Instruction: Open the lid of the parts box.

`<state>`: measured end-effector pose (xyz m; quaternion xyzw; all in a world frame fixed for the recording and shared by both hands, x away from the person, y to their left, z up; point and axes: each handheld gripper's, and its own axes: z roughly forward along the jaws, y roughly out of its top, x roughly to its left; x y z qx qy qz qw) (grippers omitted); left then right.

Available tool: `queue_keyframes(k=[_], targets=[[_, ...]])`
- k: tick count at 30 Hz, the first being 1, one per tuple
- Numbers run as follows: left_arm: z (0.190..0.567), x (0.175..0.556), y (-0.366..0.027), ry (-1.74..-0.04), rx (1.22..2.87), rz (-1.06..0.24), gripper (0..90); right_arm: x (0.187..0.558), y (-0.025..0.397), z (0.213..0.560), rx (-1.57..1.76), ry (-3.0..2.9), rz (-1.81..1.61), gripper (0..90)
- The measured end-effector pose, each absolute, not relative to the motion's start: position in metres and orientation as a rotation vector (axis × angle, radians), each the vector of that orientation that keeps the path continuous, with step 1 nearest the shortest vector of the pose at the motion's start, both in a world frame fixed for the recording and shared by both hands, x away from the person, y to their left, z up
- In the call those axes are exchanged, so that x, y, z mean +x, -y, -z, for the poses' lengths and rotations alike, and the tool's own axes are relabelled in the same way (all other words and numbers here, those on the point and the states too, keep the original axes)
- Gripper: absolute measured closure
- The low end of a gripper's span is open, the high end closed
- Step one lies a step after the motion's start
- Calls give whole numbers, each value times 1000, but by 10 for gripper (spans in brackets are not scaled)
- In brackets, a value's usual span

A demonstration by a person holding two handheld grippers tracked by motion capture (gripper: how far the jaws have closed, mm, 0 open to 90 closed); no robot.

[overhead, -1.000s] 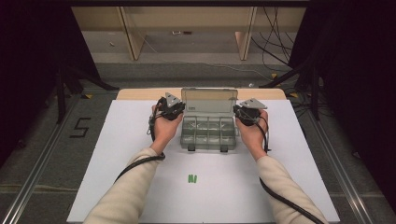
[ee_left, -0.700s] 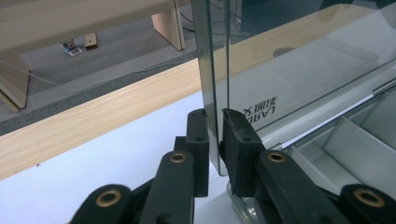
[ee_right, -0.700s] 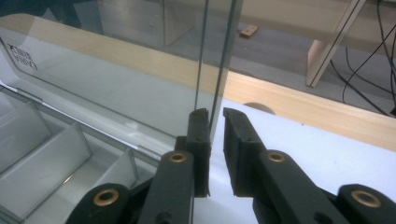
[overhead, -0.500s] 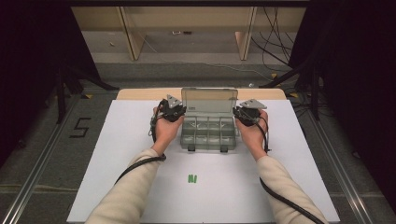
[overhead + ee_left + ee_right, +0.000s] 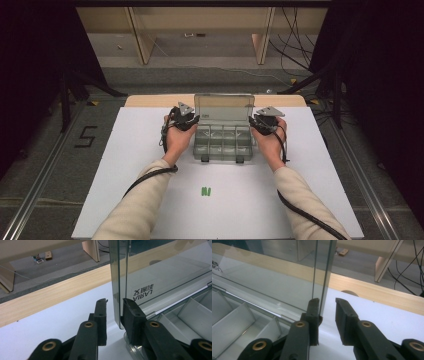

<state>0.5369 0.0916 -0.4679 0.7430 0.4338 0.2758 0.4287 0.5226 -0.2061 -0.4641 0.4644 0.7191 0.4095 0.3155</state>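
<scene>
A clear plastic compartment box [image 5: 222,144] stands at the far middle of the white board, its lid [image 5: 223,106] raised upright. My left gripper [image 5: 191,120] is at the lid's left edge and my right gripper [image 5: 253,122] at its right edge. In the left gripper view the gripper [image 5: 115,301] is open, straddling the lid's edge [image 5: 119,277]; the right-hand jaw touches it and a small gap shows at the other jaw. In the right gripper view the gripper [image 5: 327,300] is open too, with the lid's edge [image 5: 322,272] against the left-hand jaw. The box's compartments [image 5: 234,320] look empty.
Two small green pieces [image 5: 206,191] lie side by side on the white board [image 5: 125,165], nearer me than the box. A wooden table edge [image 5: 150,101] runs behind the board. Beyond it are the floor, wooden legs [image 5: 140,35] and cables.
</scene>
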Motion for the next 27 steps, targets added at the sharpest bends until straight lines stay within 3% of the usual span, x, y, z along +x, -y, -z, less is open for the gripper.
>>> queue_keyframes(k=[27], targets=[[461,517,-96,-1047,1850,-688,554,528,205,471,1249,-1896,-1036,653]])
